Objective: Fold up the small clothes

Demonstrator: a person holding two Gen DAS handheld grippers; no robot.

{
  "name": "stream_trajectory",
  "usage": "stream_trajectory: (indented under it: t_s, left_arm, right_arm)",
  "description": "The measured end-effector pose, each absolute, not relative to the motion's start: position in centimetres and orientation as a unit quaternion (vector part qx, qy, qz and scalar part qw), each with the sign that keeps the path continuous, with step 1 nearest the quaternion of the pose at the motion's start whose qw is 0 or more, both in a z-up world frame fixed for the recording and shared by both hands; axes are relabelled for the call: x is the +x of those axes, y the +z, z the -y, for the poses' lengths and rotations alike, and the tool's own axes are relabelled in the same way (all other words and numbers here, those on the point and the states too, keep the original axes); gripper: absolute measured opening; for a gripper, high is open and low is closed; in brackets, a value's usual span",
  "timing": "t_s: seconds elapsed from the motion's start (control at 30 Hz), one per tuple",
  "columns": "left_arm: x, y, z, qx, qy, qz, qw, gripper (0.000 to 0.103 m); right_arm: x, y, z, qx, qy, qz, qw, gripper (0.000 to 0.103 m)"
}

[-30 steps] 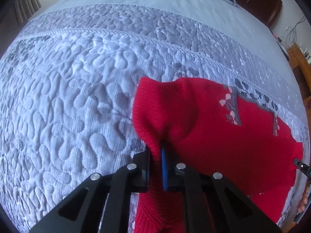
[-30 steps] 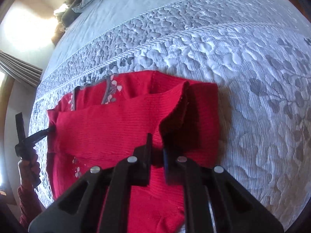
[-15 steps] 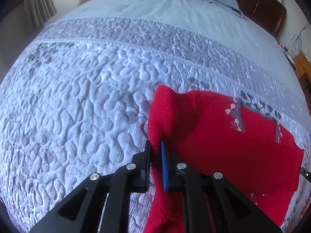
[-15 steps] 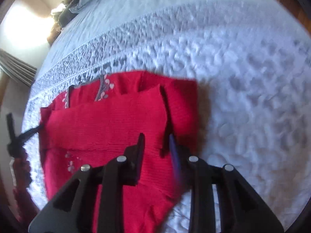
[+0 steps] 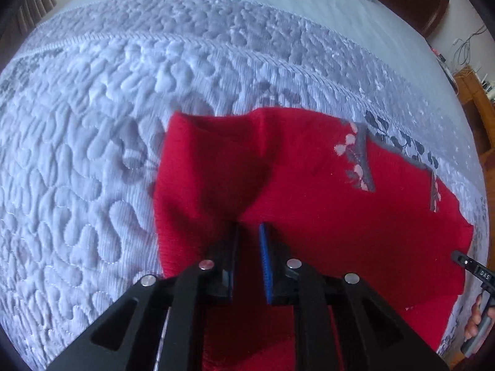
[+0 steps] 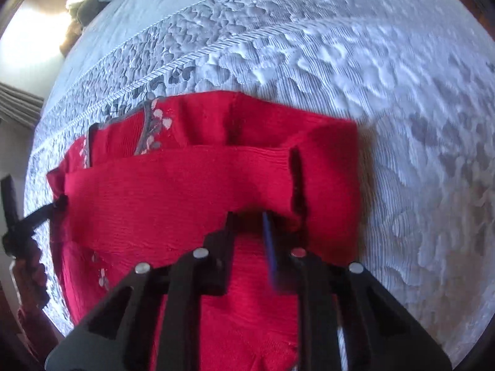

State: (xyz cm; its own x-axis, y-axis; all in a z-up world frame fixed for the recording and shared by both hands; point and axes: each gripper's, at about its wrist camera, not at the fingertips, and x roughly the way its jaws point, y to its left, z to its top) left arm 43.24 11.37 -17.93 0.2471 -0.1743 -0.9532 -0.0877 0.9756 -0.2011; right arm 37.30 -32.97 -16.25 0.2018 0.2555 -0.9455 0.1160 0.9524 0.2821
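Left wrist view: left gripper spread over the red sweater; right gripper spread too; flatten that fold before regripping.

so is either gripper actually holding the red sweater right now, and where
Neither. The left gripper and right gripper both stand open over the red knitted sweater on the quilted grey bedspread, with fabric visible between their fingers, unpinched.

Red sweater on quilted bedspread (pale grey)

Red sweater, grey-floral quilt
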Motion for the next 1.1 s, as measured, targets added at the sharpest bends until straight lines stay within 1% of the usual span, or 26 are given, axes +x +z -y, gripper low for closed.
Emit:
stream_trajectory:
  t_s: [0.07, 0.1, 0.13, 0.17, 0.2, 0.23, 0.27, 0.3, 0.33, 0.47, 0.57, 0.6, 0.77, 0.83, 0.93, 1.0, 1.03, 1.07, 1.1]
  left_arm:
    - [43.0, -17.5, -11.9, -0.122, -0.026, -0.612, 0.781, 0.009]
    - [42.6, -16.9, -11.9, -0.118, -0.024, -0.609, 0.784, 0.009]
    - [41.9, -16.1, -11.7, -0.107, -0.022, -0.607, 0.787, 0.011]
    - [41.0, -15.3, -11.6, -0.094, -0.023, -0.604, 0.791, 0.02]
    - [39.3, -14.2, -11.6, -0.08, -0.032, -0.598, 0.797, 0.026]
    - [37.9, -13.5, -11.8, -0.066, -0.037, -0.597, 0.799, 0.039]
    - [35.5, -12.8, -12.0, -0.045, -0.038, -0.598, 0.8, 0.049]
    - [33.2, -12.5, -12.4, -0.033, -0.044, -0.597, 0.8, 0.051]
    - [31.2, -12.3, -12.9, -0.024, -0.049, -0.601, 0.798, 0.053]
    - [21.5, -13.6, -15.2, -0.022, -0.054, -0.642, 0.765, 0.053]
    - [15.9, -13.7, -15.7, -0.025, -0.058, -0.645, 0.762, 0.054]
    - [14.5, -13.7, -15.6, -0.027, -0.06, -0.643, 0.763, 0.055]
    - [9.4, -13.5, -14.8, -0.047, -0.078, -0.646, 0.758, 0.055]
    - [8.4, -13.5, -14.5, -0.048, -0.08, -0.65, 0.755, 0.056]
    - [7.6, -13.5, -14.0, -0.063, -0.091, -0.657, 0.746, 0.055]
    - [7.3, -13.7, -13.8, -0.075, -0.104, -0.663, 0.737, 0.046]
    - [7.0, -13.8, -13.6, -0.074, -0.107, -0.667, 0.733, 0.038]
    - [6.8, -14.0, -13.4, -0.071, -0.107, -0.669, 0.732, 0.032]
    - [6.6, -14.0, -13.2, -0.073, -0.106, -0.669, 0.732, 0.027]
  right_arm:
    - [37.2, -16.0, 33.3, 0.159, 0.047, -0.627, 0.761, 0.017]
    - [36.9, -15.3, 33.3, 0.163, 0.047, -0.625, 0.762, 0.018]
    - [36.3, -14.6, 33.2, 0.163, 0.049, -0.624, 0.763, 0.022]
    - [35.2, -13.5, 33.1, 0.158, 0.057, -0.621, 0.765, 0.026]
    - [34.1, -12.7, 32.8, 0.15, 0.065, -0.619, 0.768, 0.034]
    - [32.3, -11.6, 32.5, 0.139, 0.076, -0.614, 0.773, 0.039]
    - [30.4, -10.7, 32.3, 0.131, 0.086, -0.609, 0.777, 0.043]
    - [27.9, -9.9, 32.1, 0.125, 0.1, -0.61, 0.776, 0.049]
    - [25.6, -9.7, 31.9, 0.122, 0.11, -0.615, 0.771, 0.049]
    - [14.9, -10.4, 31.1, 0.095, 0.131, -0.648, 0.744, 0.049]
    - [8.8, -11.6, 30.1, 0.093, 0.132, -0.668, 0.727, 0.049]
    - [7.2, -12.1, 30.0, 0.096, 0.131, -0.673, 0.721, 0.051]
    - [1.6, -13.7, 29.3, 0.119, 0.138, -0.689, 0.702, 0.053]
    - [0.8, -13.3, 29.0, 0.118, 0.142, -0.687, 0.703, 0.056]
    - [0.0, -13.2, 28.2, 0.119, 0.15, -0.689, 0.699, 0.056]
    - [-0.1, -13.4, 27.5, 0.115, 0.152, -0.69, 0.698, 0.055]
    - [-0.2, -13.6, 27.2, 0.115, 0.151, -0.692, 0.697, 0.053]
    - [-0.2, -13.8, 26.9, 0.113, 0.149, -0.693, 0.696, 0.052]
    - [-0.2, -13.9, 26.9, 0.112, 0.148, -0.694, 0.696, 0.049]
